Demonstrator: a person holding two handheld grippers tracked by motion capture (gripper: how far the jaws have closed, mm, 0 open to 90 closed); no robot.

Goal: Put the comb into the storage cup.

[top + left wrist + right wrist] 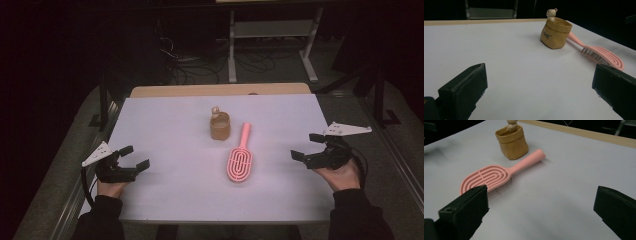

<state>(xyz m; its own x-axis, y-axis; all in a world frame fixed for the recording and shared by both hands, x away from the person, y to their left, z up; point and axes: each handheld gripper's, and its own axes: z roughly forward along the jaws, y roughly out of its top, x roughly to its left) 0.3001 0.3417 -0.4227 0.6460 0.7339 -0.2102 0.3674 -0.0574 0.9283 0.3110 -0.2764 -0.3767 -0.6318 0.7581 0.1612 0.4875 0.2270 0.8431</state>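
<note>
From the high view we see a white tabletop with a little tan pouch near its middle. A tiny bear figure peeks over the pouch's far rim. A pink hairbrush lies just beside the pouch, toward the person's side, with its handle end next to the pouch and its wide head farther from it. The left gripper sits well apart from the pouch at the left edge of the tabletop, held by a hand. Its jaws are spread wide with nothing between them. The right gripper is well apart from the pouch on the other side, in the other hand — its jaws are spread wide too, and empty.

In the left gripper view we look between two black jaws set far apart. The pouch stands upright ahead, with small dark writing on its side. The bear figure pokes up behind it. The hairbrush lies past the pouch, bristles down.

In the right gripper view the jaws are far apart again. The hairbrush lies just in front of the pouch — its handle tip is near the pouch's base.
</note>
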